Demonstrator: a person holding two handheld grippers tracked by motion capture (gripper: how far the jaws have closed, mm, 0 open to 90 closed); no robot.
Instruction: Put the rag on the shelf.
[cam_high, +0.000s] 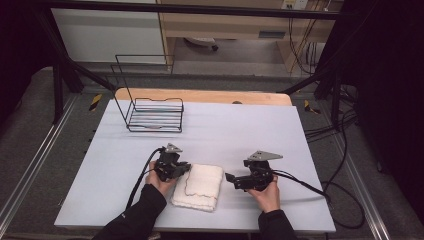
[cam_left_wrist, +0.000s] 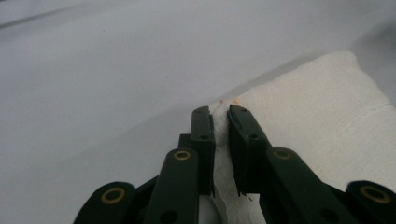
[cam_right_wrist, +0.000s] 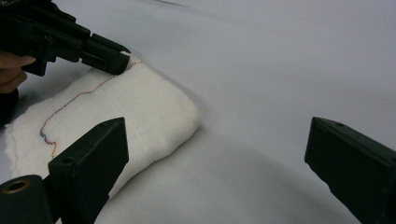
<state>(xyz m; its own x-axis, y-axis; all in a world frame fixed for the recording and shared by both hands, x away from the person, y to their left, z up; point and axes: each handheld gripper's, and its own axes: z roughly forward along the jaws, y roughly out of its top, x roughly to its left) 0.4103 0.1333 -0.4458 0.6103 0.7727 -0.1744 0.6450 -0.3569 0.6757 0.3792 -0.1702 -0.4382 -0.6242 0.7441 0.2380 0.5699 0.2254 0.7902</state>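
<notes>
Black jaws of the left gripper (cam_left_wrist: 220, 122) pinch a corner of the folded white towel (cam_high: 198, 186), lower centre of the high view, on the grey table (cam_high: 240, 125). Right gripper (cam_high: 231, 179) waits just right of it, jaws spread wide, empty. Step, as judged: corner grasped; next, lift to unfold. How many layers are caught is unclear. Wire rack (cam_high: 152, 114) sits upper left.

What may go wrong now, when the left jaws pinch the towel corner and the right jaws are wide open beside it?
1. The left gripper pinches only a thin edge at a corner of the folded towel; the cloth may slip out when lifted.
2. Several layers lie folded there; the jaws may have caught only some, so the towel may unfold unevenly.
3. The right gripper is open beside the towel, holding nothing; pulling with one gripper may drag the towel across the table.
</notes>
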